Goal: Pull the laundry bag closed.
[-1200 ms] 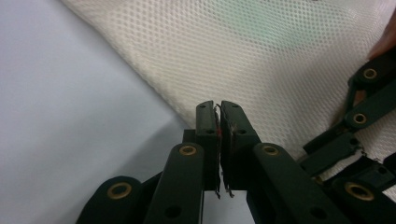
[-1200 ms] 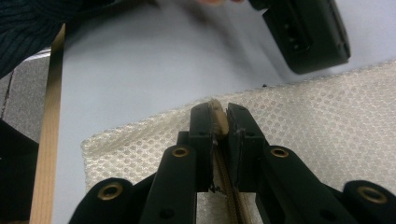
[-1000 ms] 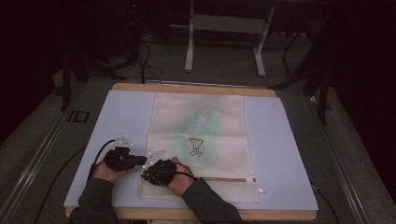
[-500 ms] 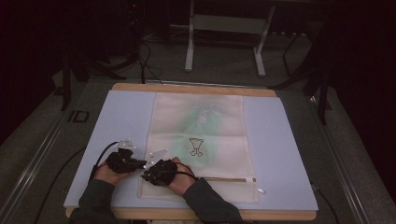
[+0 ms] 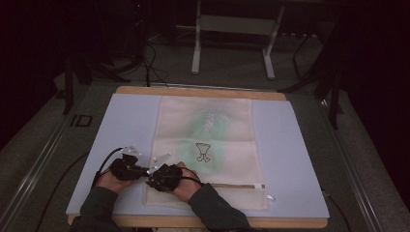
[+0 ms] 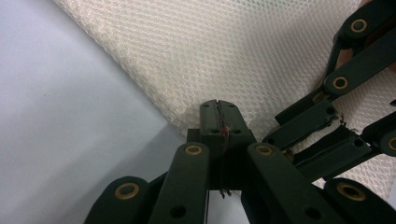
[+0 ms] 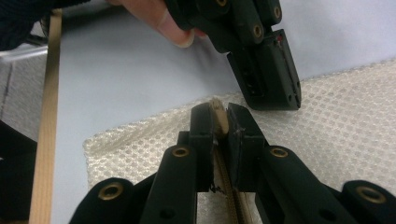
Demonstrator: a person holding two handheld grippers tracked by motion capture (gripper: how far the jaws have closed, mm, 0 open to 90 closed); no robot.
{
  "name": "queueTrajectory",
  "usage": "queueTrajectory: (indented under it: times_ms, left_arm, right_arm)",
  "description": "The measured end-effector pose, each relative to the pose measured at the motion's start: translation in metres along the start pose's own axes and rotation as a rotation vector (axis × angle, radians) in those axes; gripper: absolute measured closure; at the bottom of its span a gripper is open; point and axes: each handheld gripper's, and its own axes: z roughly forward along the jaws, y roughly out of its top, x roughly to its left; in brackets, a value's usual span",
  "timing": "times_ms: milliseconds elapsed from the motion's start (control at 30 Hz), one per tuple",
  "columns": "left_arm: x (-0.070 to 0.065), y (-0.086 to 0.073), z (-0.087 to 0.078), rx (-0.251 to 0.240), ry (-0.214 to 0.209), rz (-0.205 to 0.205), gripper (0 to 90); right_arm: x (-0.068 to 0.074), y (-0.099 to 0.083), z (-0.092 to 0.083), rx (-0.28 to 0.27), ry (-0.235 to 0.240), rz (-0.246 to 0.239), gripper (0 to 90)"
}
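1. The mesh laundry bag (image 5: 205,140), cream-white with a small printed figure near its middle, lies flat on the light blue mat (image 5: 300,159) and serves as the landmark; its zipper (image 5: 232,185) runs along the bag's near end, close to the person's edge of the mat.
2. Furthest left relative to the bag, the left gripper (image 5: 145,170) sits at the bag's near left corner, held by the left hand (image 5: 112,180), with its cable trailing off to the left of the bag.
3. In the left gripper view, the left gripper (image 6: 219,112) has its pads pressed together on the bag's left edge, pinching the mesh fabric (image 6: 224,56) right where the bag meets the mat. Its jaws have just been closing, with the bag's edge between them.
4. Just right of it, over the bag's near left corner, the right gripper (image 5: 155,181) is held by the right hand (image 5: 186,186), nearly touching the left gripper.
5. In the right gripper view, the right gripper (image 7: 219,116) has its pads pressed together on the tan end of the zipper (image 7: 217,116) at the bag's corner, with the left gripper (image 7: 271,79) just beyond it.
6. The wooden table edge (image 5: 203,91) shows past the bag's far end.
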Motion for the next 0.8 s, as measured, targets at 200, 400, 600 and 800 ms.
queueTrajectory:
  times_ms: [200,400,600,800]
  left_arm:
    - [-0.0025,0.0003,0.0002,0.003,0.018,0.019,90.0]
    - [-0.0043,0.0014,0.0002,0.014,0.036,0.034,90.0]
    - [-0.0057,0.0019,0.0003,0.020,0.049,0.047,90.0]
    - [-0.0045,0.0015,0.0003,0.015,0.039,0.037,90.0]
  right_arm:
    - [0.0022,-0.0018,-0.0015,0.002,-0.016,-0.025,82.1]
    - [0.0041,-0.0021,-0.0028,0.012,-0.030,-0.050,82.3]
    - [0.0032,-0.0031,-0.0056,0.029,-0.035,-0.075,82.4]
    - [0.0035,-0.0056,-0.0096,0.042,-0.045,-0.082,82.4]
